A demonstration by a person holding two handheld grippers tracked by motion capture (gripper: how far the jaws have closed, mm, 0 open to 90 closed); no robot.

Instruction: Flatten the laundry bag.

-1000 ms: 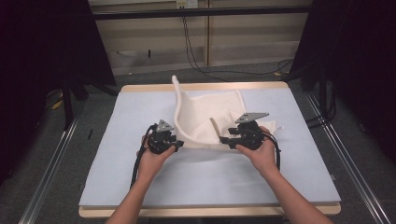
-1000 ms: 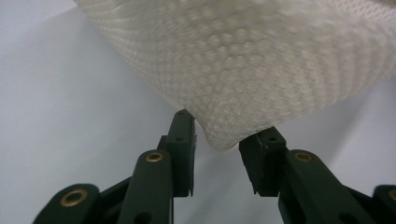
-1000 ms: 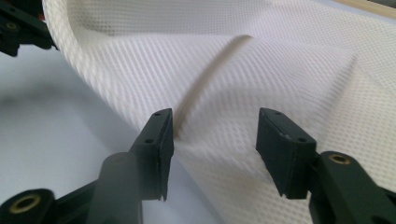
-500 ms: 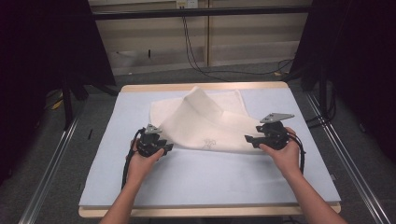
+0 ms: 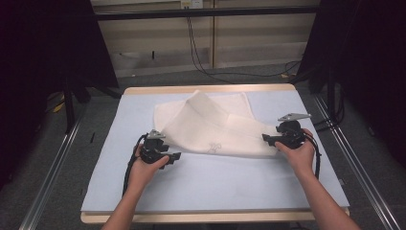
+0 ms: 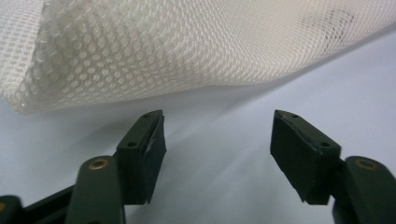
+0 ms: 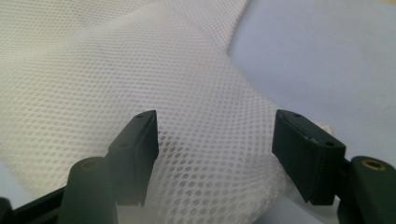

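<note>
Now the mesh cloth (image 5: 210,127) lies between both tools, left tool (image 5: 168,156) and right tool (image 5: 268,139), each just opened off its near corners.

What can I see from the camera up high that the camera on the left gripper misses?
The high view alone takes in both hands, the left gripper, the right gripper and the whole wooden-edged table. The left gripper view alone reveals the honeycomb weave and the open jaws with nothing between them. Both show the white mesh cloth lying on the pale blue mat.

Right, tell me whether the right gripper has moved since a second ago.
Yes. The right gripper has shifted outward toward the table's right edge, jaws just opening, off the mesh cloth.
</note>
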